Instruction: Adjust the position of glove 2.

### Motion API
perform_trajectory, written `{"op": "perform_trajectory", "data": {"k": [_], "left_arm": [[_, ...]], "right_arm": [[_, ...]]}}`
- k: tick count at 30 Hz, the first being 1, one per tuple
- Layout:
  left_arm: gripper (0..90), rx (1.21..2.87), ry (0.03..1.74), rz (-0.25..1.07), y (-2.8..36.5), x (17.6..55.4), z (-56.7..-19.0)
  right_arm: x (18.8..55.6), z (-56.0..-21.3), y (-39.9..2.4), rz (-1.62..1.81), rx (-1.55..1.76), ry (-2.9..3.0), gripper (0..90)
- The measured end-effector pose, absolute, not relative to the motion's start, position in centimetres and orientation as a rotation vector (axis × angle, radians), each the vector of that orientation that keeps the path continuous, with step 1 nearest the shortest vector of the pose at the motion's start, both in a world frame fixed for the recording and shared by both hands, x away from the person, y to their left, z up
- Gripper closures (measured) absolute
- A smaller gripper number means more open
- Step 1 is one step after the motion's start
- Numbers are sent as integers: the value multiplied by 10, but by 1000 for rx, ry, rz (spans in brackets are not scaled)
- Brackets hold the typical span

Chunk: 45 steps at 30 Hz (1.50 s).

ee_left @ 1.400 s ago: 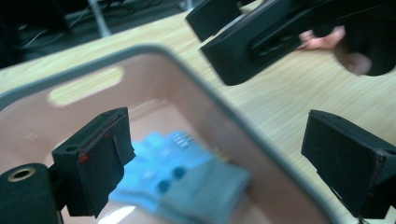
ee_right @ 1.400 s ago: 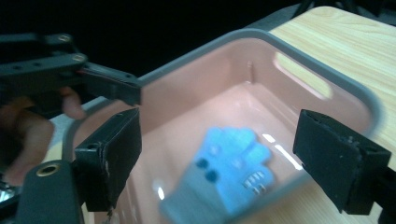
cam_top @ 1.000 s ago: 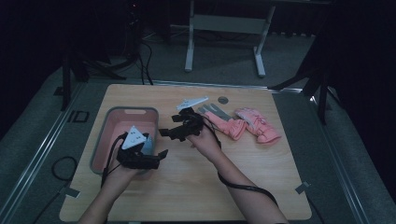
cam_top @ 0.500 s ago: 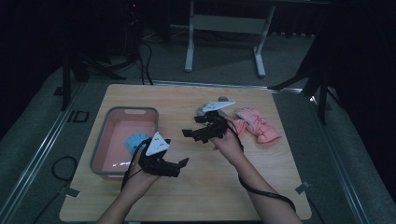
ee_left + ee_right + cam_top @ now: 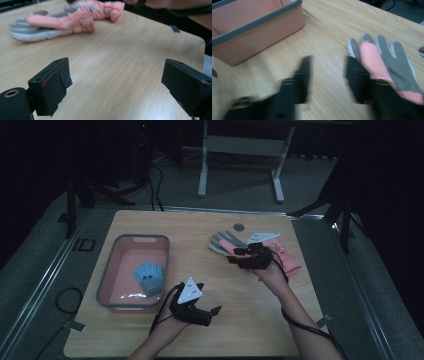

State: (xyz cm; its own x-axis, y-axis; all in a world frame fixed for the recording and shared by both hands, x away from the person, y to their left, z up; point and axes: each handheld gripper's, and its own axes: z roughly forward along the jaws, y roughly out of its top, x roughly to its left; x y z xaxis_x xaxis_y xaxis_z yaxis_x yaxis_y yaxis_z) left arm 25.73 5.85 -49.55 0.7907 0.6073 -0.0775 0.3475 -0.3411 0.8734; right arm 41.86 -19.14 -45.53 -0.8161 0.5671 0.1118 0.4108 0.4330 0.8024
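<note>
— Both hands have shifted since a second ago: the left gripper has come away from over the pink plastic tub with the grey rim toward the near middle of the pale wooden table, and the right gripper has swung back left over the glove pile.

— Is either one holding anything?

— No. The left gripper's jaws stand wide apart over bare wood with nothing between them. The right gripper's jaws have just been closing; in the right gripper view there is only wood in the gap, and the pink and grey knitted work glove lies just to the right of them. So half closed, gripping nothing.

— Where are the gloves, then?

— One blue glove already lies inside the tub. The pink and grey ones are heaped at the far right of the table, fingers pointing left, with the right hand over them.

— How would they handle?

— Light and floppy, I'd judge. A soft knit with a coated grey palm will fold and dangle, not slip. Best pinched at the cuff or across the palm, where the fabric bunches thick. Grabbing a single fingertip could drag a neighbouring glove along, since they overlap.
</note>
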Motion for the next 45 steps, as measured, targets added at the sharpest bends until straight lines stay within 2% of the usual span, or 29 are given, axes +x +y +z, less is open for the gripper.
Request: {"op": "perform_trajectory", "data": {"k": [4, 10, 14, 27, 34, 39, 45], "left_arm": [[89, 1953, 696, 288, 53, 253, -510], [87, 1939, 686, 263, 48, 246, -527], [21, 1943, 705, 288, 46, 242, -534], [21, 1915, 689, 235, 46, 237, -543], [21, 1932, 694, 244, 46, 238, -547], [21, 1940, 683, 245, 45, 237, -548], [21, 1907, 691, 261, 46, 236, -546]], "right_arm": [[433, -457, -211, 1294, 902, 2471, 649], [458, -466, -227, 1234, 967, 2416, 565], [477, -477, -226, 1178, 967, 2415, 569], [526, -517, -210, 1029, 974, 2495, 550], [528, -528, -202, 885, 946, 2538, 672], [527, -528, -199, 858, 979, 2526, 826], [518, -519, -200, 916, 1168, 2453, 871]]}}
